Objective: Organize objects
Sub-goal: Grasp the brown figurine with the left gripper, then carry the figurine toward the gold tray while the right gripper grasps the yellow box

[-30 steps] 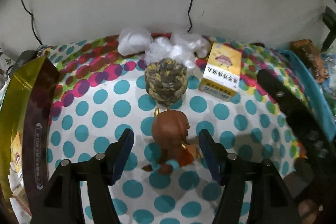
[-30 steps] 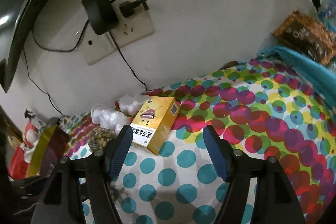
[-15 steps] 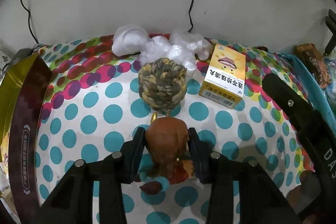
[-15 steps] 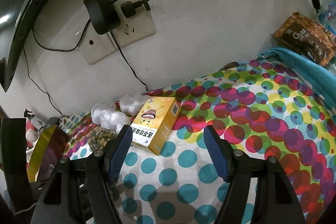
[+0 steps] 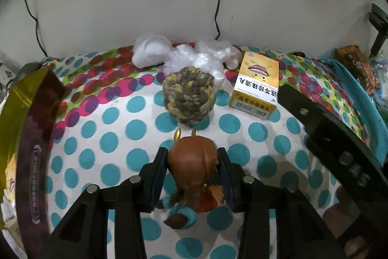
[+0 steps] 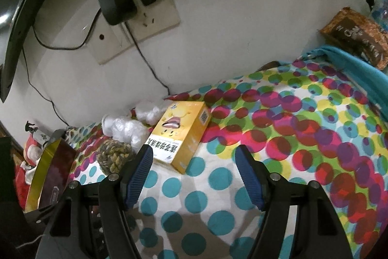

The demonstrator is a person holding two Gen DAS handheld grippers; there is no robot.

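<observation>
My left tool (image 5: 192,166) just closed, pads gripping brown figurine (image 5: 191,159) on dotted surface (image 5: 116,132). Right tool (image 6: 194,171) wide, empty, near yellow box (image 6: 180,135). Next: lift figurine straight, avoid rope ball (image 5: 188,98).

White wall (image 6: 242,28), wall sockets (image 6: 150,13), dotted tablecloth (image 6: 278,137), dim light

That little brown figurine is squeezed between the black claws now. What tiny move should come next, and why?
Probably a short, straight lift. The left gripper has just been closing and its pads now press both sides of the figurine's head, while the figurine seems to rest on the dotted cloth. The rope ball sits just beyond, so rising first should avoid nudging it.
</observation>
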